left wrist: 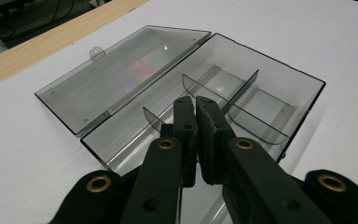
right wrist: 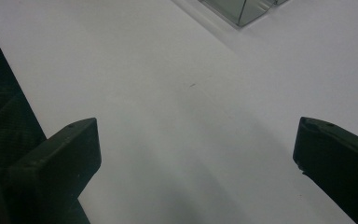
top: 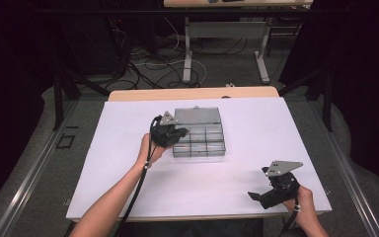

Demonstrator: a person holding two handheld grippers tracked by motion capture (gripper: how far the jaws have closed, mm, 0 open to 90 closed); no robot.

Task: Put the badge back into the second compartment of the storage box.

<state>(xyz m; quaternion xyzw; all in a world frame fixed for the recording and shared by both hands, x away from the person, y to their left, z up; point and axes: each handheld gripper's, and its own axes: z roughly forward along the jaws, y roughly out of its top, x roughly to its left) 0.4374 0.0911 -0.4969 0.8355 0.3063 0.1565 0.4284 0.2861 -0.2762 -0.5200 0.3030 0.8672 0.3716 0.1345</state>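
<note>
I'm holding the left gripper (left wrist: 196,103) over the near-left corner of the clear compartment box (top: 199,140), which is sitting open in the middle of the white table cover (top: 128,187). Its lid (left wrist: 121,74) is lying flat on the far side, hinged back, latch tab pointing away. In the left gripper view the jaws are pinched almost together, tips hovering over the thin dividers (left wrist: 242,91) — whether they are nipping a divider edge I cannot tell, since the tips are hiding what lies under them.

The right gripper (top: 266,190) is waiting well apart, near the front right corner of the table, jaws spread wide over bare cover in the right gripper view, with only a corner of the box showing far off.

My judgement: I'm working on the box interior or getting ready to swing the lid shut. To do that well, I'm keeping the narrow jaws clear of the dividers — they look flimsy and would flex or pop out. For the lid, I'd be reaching past to its far edge and lifting at the tab, while bringing the right gripper in to steady the light box against sliding.
</note>
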